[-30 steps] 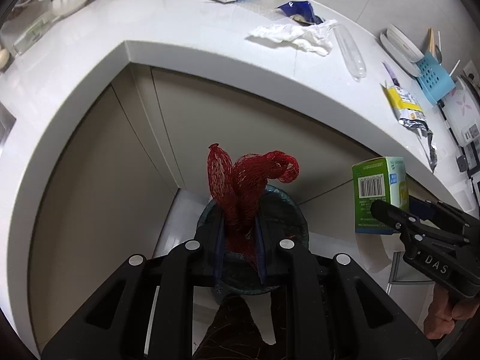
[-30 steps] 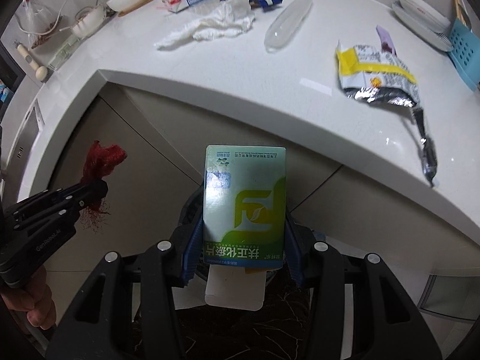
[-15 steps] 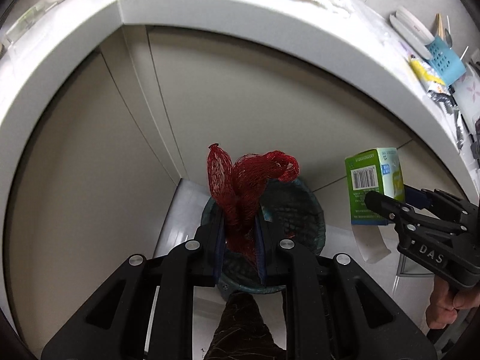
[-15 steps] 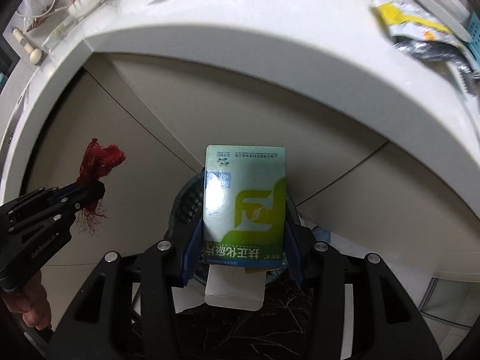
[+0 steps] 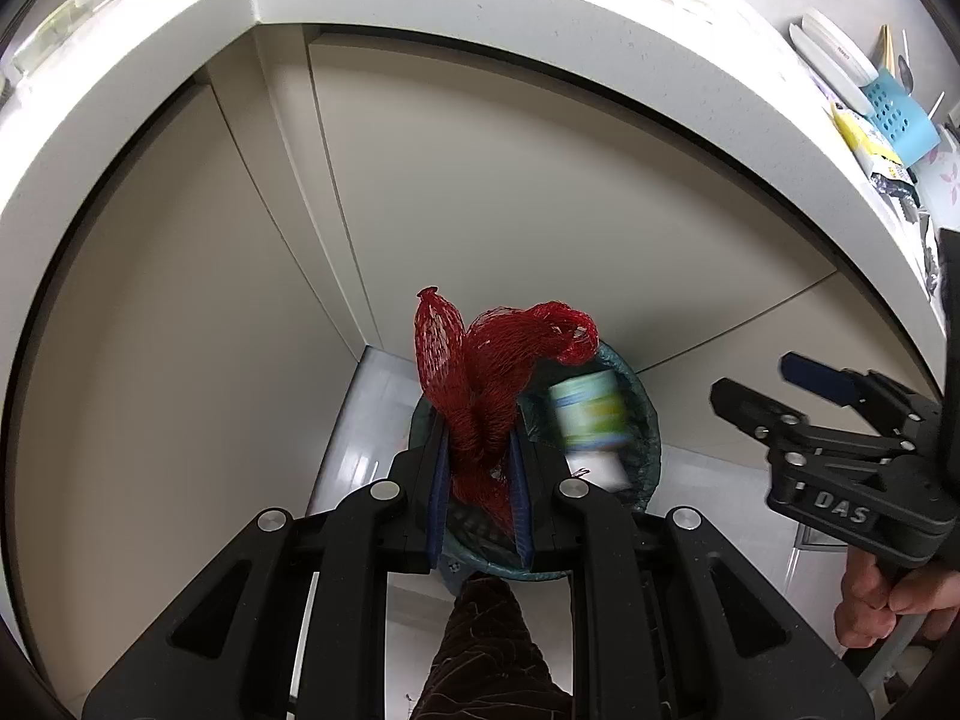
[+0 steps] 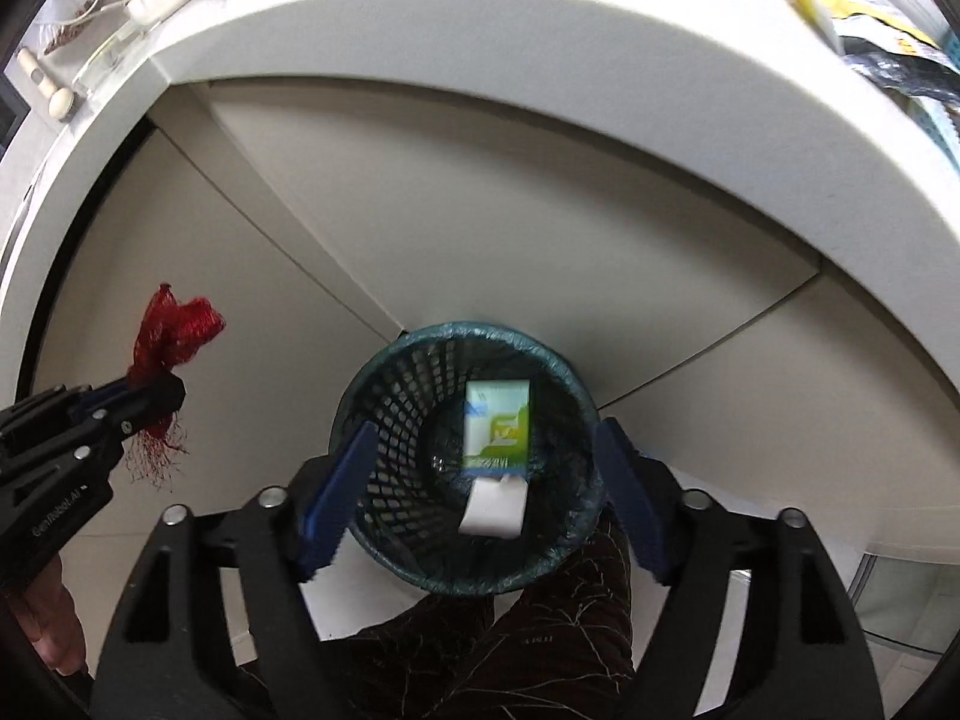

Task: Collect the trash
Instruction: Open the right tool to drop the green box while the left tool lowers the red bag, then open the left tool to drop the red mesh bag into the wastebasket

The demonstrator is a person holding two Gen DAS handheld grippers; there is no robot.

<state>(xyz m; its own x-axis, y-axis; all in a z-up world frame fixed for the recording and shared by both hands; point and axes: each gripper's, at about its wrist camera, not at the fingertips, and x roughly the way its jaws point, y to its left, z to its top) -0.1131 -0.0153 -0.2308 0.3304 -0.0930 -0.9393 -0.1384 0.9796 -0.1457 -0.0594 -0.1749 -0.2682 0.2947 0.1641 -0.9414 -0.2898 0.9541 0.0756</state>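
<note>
My left gripper (image 5: 478, 438) is shut on a red mesh net bag (image 5: 480, 384) and holds it above the left rim of a dark green bin (image 5: 645, 414). It shows at the left of the right wrist view (image 6: 153, 384), with the net (image 6: 171, 330) sticking up. My right gripper (image 6: 480, 468) is open directly above the bin (image 6: 384, 414). A green and white carton (image 6: 498, 426) is falling inside the bin, blurred, also in the left wrist view (image 5: 588, 411). The right gripper also shows in the left wrist view (image 5: 762, 390), right of the bin.
The white counter edge (image 6: 540, 18) curves overhead, with a foil snack bag (image 6: 888, 54) and other litter on top. Beige cabinet doors (image 5: 510, 192) stand behind the bin. A blue basket (image 5: 900, 120) sits on the counter's right. The person's dark trouser leg (image 6: 498, 648) is below.
My right gripper opened and let the green carton go; it is dropping into the bin. Both grippers sank lower below the counter. The left still holds the net.
</note>
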